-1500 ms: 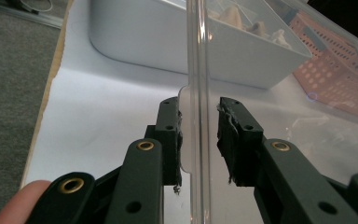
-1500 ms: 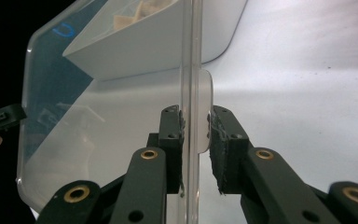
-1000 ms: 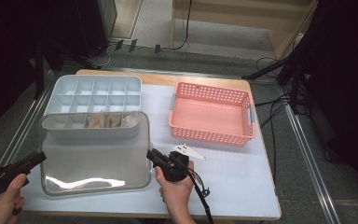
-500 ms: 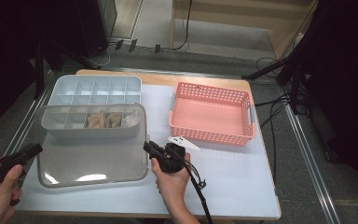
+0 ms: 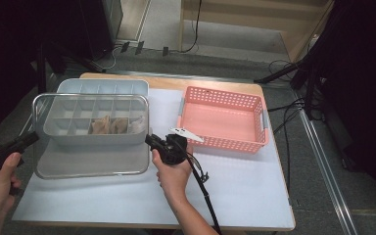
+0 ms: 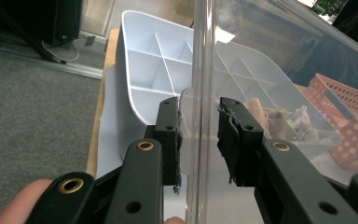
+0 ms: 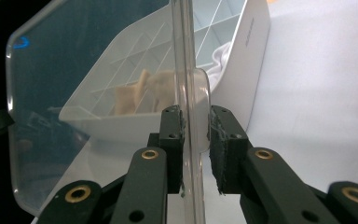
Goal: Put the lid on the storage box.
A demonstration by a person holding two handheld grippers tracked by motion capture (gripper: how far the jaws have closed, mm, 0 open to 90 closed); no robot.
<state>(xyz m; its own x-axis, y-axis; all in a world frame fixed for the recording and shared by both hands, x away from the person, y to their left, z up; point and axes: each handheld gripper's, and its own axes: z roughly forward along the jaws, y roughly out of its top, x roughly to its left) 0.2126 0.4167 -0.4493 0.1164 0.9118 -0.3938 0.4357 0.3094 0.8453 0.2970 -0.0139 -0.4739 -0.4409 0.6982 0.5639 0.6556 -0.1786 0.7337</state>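
A clear plastic lid (image 5: 93, 161) hangs tilted above the front half of a white divided box (image 5: 103, 88). My left gripper (image 5: 29, 139) is shut on the lid's left edge, and my right gripper (image 5: 151, 141) is shut on its right edge. In the left gripper view the jaws (image 6: 200, 105) flank the lid's rim and tab, with the box (image 6: 144, 60) behind. In the right gripper view the jaws (image 7: 196, 112) pinch the rounded tab of the lid (image 7: 74, 70). Beige and white soft items (image 5: 110, 125) lie in the box's front compartments, seen through the lid.
A pink perforated basket (image 5: 223, 120) stands to the right of the box on the white table cover (image 5: 245, 186). The right gripper's cable (image 5: 203, 186) trails toward the front edge. Dark stands and cables surround the table.
Both hands have carried the lid away from the person and a little upward. It now overlaps the front rows of the box instead of lying in front of it.
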